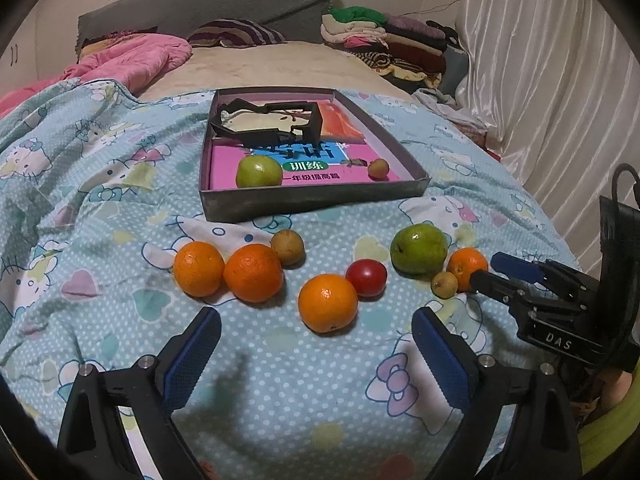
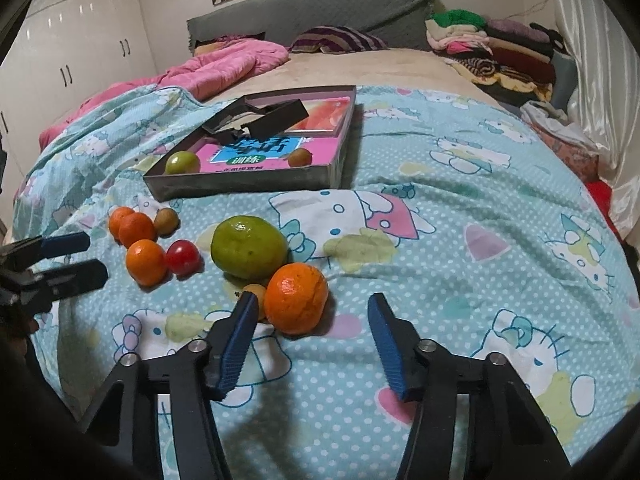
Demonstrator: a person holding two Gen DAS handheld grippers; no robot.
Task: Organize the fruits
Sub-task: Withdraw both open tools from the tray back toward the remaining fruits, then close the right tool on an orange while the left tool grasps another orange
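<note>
Fruit lies loose on a blue cartoon bedspread. My left gripper (image 1: pixel 316 320) is open and empty, just short of an orange (image 1: pixel 327 302) with a red tomato (image 1: pixel 366 277) behind it. Two more oranges (image 1: pixel 253 273) and a small brown fruit (image 1: pixel 287 247) lie to the left. My right gripper (image 2: pixel 312 305) is open around an orange (image 2: pixel 295 298), beside a small brown fruit (image 2: pixel 256 293) and a large green fruit (image 2: pixel 248 247). A shallow grey box (image 1: pixel 316 199) holds a green fruit (image 1: pixel 258 172) and a small brown fruit (image 1: pixel 378 168).
The box also holds a pink book (image 1: pixel 228 168) and a black folded insert (image 1: pixel 272 120). A pink quilt (image 1: pixel 132 60) and folded clothes (image 1: pixel 384 40) lie at the back of the bed. White curtains (image 1: pixel 560 80) hang on the right.
</note>
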